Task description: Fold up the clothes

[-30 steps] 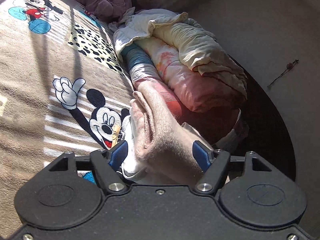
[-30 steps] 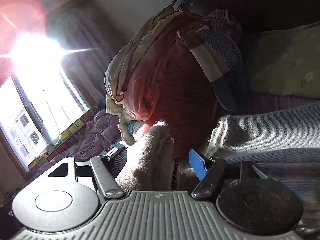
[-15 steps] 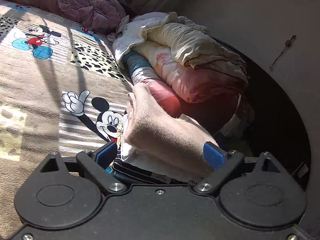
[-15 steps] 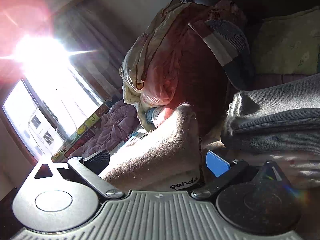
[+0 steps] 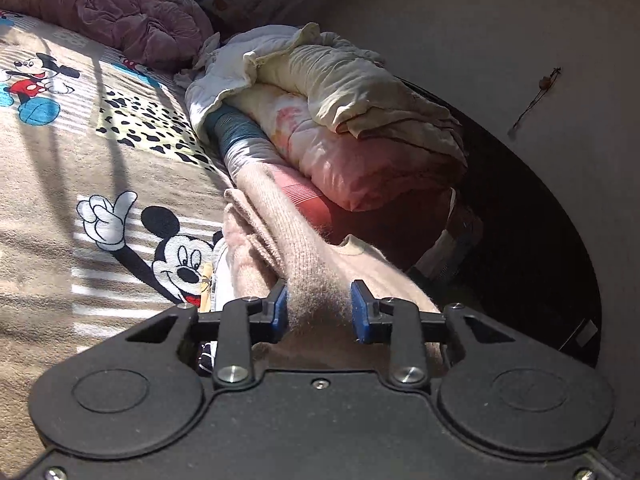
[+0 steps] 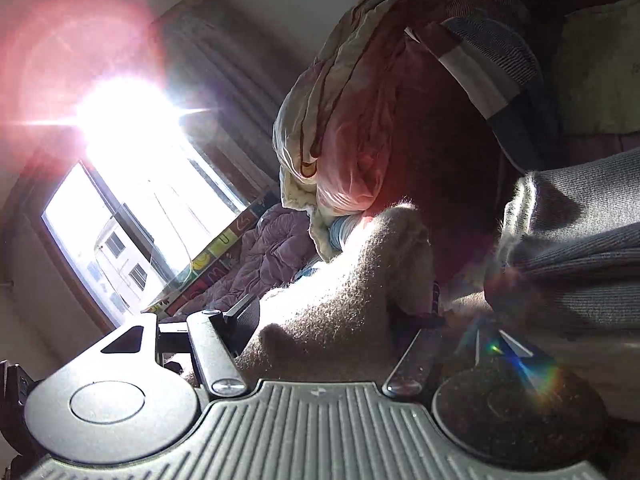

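Both tools' jaws, wider before, closing on pink sweater (image 5: 296, 256); no legible writing

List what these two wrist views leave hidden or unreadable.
- Left wrist view: the near end of the pink sweater is hidden behind the left gripper, whose jaws are closing on it.
- Right wrist view: sun glare washes out the window.
- Right wrist view: the right gripper is closing; one finger lies in shadow, so pad contact is unclear.
- Right wrist view: the grey garment is cut off by the frame edge.
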